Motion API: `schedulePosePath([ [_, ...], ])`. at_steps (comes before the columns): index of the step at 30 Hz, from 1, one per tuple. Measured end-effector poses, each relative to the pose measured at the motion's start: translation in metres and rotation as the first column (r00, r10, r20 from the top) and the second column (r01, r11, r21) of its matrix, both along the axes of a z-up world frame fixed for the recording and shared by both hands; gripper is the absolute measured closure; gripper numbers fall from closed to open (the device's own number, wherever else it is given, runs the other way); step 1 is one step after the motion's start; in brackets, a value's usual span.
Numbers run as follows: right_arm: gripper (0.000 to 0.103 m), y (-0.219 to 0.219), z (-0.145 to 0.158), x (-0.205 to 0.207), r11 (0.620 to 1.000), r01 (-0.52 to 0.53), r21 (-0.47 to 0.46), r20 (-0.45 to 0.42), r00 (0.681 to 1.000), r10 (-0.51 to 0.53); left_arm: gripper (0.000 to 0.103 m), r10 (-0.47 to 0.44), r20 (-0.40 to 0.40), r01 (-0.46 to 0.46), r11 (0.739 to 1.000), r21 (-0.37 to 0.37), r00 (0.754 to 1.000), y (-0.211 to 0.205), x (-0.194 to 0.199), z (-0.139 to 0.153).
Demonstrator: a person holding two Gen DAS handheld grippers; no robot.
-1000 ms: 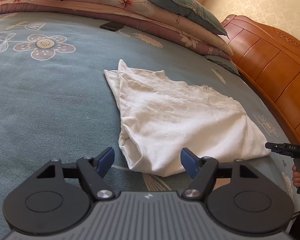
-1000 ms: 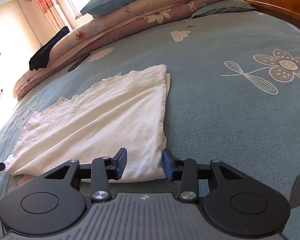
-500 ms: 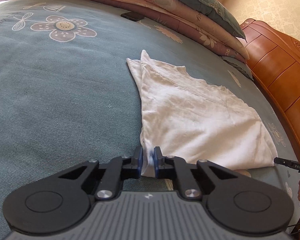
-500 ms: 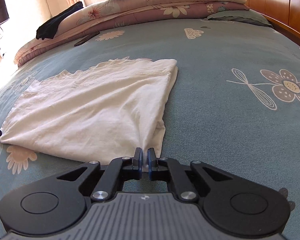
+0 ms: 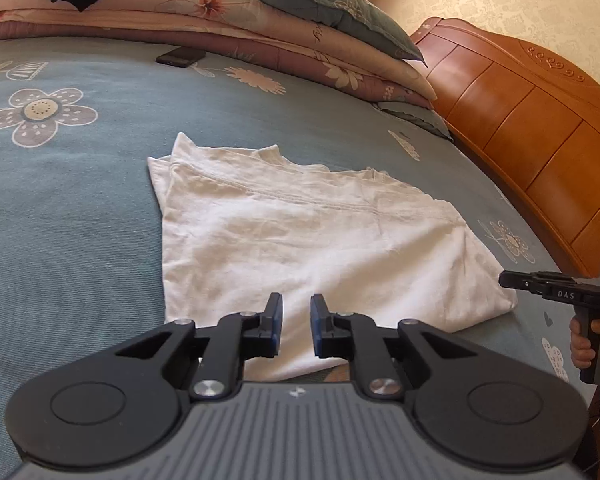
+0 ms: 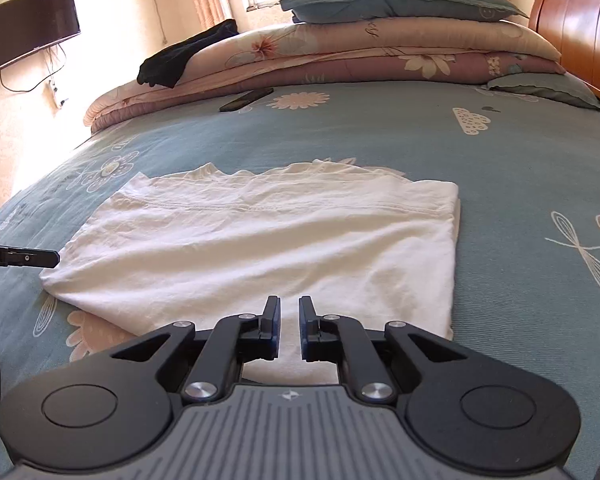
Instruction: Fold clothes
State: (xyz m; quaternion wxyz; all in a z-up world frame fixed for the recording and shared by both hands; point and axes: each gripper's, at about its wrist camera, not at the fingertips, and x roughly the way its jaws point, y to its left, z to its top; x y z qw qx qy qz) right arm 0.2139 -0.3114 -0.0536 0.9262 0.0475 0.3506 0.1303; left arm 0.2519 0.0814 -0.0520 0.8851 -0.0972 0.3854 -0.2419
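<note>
Shirt point(image 6: 260, 252) lies flat, lengthwise left-to-right; left tool point(image 5: 296, 324), right tool point(image 6: 289, 326) just eased apart, empty.

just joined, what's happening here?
A person folds clothes with two handheld grippers. A white shirt, already folded over, lies flat on the blue floral bed sheet. The left gripper and right gripper sit over its near edge, jaws having just eased slightly open; cloth shows in each gap, not visibly pinched.

Creased matt white cotton shirt point(image 5: 308, 240) lies on a woven teal bedsheet point(image 5: 68, 216), beside a glossy varnished wooden headboard point(image 5: 532, 128).
</note>
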Motion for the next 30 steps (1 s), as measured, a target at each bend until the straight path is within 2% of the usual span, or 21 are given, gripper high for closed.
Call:
schedulePosePath([
  [4, 0.092, 0.013, -0.023, 0.004, 0.993, -0.022, -0.114, -0.080, 0.997, 0.013, 0.083, -0.070, -0.024, 0.071, 0.996, 0.045, 0.997, -0.025, -0.002, -0.013],
  [7, 0.092, 0.001, -0.024, -0.015, 0.993, -0.010, -0.114, -0.095, 0.995, -0.001, 0.078, -0.111, -0.069, 0.115, 0.992, 0.058, 0.991, -0.028, -0.008, -0.024],
  [10, 0.090, -0.010, -0.016, -0.032, 0.995, -0.001, -0.098, -0.111, 0.994, -0.010, 0.070, -0.137, -0.057, 0.140, 0.988, 0.063, 0.989, -0.031, -0.012, -0.018],
  [13, 0.069, -0.028, -0.001, -0.048, 0.996, 0.073, -0.059, -0.026, 0.997, -0.075, 0.065, -0.164, -0.015, 0.165, 0.985, 0.049, 0.986, -0.041, -0.014, -0.005],
  [14, 0.057, -0.036, 0.004, -0.051, 0.993, 0.109, -0.046, 0.001, 0.994, -0.109, 0.061, -0.178, -0.001, 0.178, 0.983, 0.049, 0.984, -0.046, -0.014, -0.001],
  [16, 0.053, -0.049, 0.006, -0.050, 0.986, 0.162, -0.049, 0.020, 0.987, -0.161, 0.060, -0.197, 0.016, 0.196, 0.979, 0.048, 0.980, -0.055, -0.014, 0.003],
  [20, 0.054, -0.072, -0.006, -0.032, 0.981, 0.193, 0.000, -0.018, 0.981, -0.193, 0.059, -0.208, 0.011, 0.208, 0.977, 0.047, 0.978, -0.068, -0.015, 0.003],
  [22, 0.056, -0.078, -0.011, -0.025, 0.984, 0.174, 0.043, -0.027, 0.985, -0.173, 0.059, -0.209, 0.004, 0.209, 0.977, 0.049, 0.978, -0.074, -0.016, 0.003],
  [23, 0.070, -0.079, -0.013, -0.022, 0.987, 0.147, 0.069, -0.032, 0.989, -0.145, 0.059, -0.209, 0.000, 0.209, 0.976, 0.053, 0.978, -0.075, -0.017, 0.003],
  [24, 0.097, -0.079, -0.014, -0.021, 0.989, 0.122, 0.079, -0.042, 0.992, -0.119, 0.059, -0.209, -0.004, 0.209, 0.976, 0.057, 0.978, -0.076, -0.017, 0.003],
  [28, 0.100, -0.075, -0.013, -0.025, 0.998, 0.064, -0.022, -0.074, 0.995, -0.066, 0.054, -0.196, -0.016, 0.196, 0.977, 0.084, 0.981, -0.076, -0.017, 0.004],
  [30, 0.100, -0.084, -0.012, -0.027, 0.998, 0.059, -0.019, -0.092, 0.994, -0.061, 0.054, -0.197, -0.021, 0.198, 0.977, 0.084, 0.980, -0.075, -0.016, 0.004],
])
